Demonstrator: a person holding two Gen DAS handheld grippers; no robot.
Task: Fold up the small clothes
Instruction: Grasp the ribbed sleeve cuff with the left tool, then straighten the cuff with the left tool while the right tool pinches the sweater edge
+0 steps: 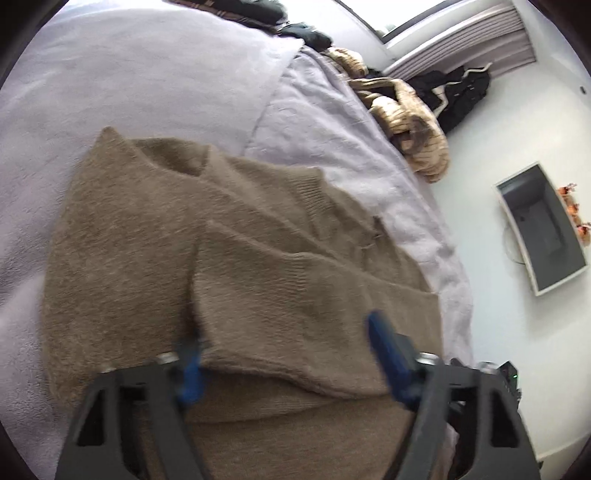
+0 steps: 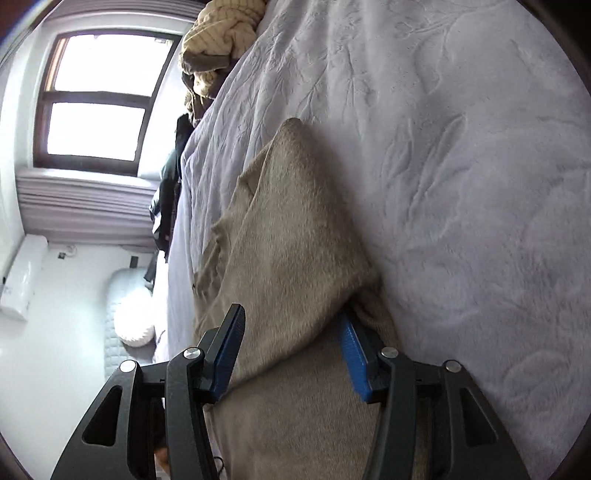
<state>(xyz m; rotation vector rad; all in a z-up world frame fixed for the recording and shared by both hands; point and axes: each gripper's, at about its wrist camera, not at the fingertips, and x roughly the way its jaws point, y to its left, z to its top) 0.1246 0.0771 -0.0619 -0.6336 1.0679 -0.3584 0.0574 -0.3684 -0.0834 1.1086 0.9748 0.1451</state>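
Brown knit sweater (image 1: pixel 236 258) lies flat on the bed, close to the bed's edge on the floor side; sleeves are folded in across the body, ribbed cuffs showing. Its long axis runs along that edge, and a pointed corner (image 2: pixel 291 123) aims away toward the far end of the bed. Left gripper (image 1: pixel 284 343) sits low over the near part of the sweater, jaws spread partway with a folded layer between the blue pads (image 1: pixel 384 332); blur hides whether the pads press on it. Right gripper (image 2: pixel 291 332) is also partway spread, straddling a raised fold of the knit; the right-hand pad (image 2: pixel 352 354) lies against the cloth, the other stands just clear. Nothing blocks the sweater itself. Farther along the same edge: a crumpled tan striped garment (image 1: pixel 402 122), then dark clothes (image 1: pixel 306 35) at the far end. Surface is a pale lilac embossed bedspread (image 2: pixel 461 166). Room: white floor (image 1: pixel 517 350), a grey tray-like box (image 1: pixel 543 229) lying on it, black clothing (image 1: pixel 461 92) heaped below a grey pleated curtain (image 1: pixel 461 40), a brown-framed window (image 2: pixel 96 96), a white quilted cushion (image 2: pixel 129 314).
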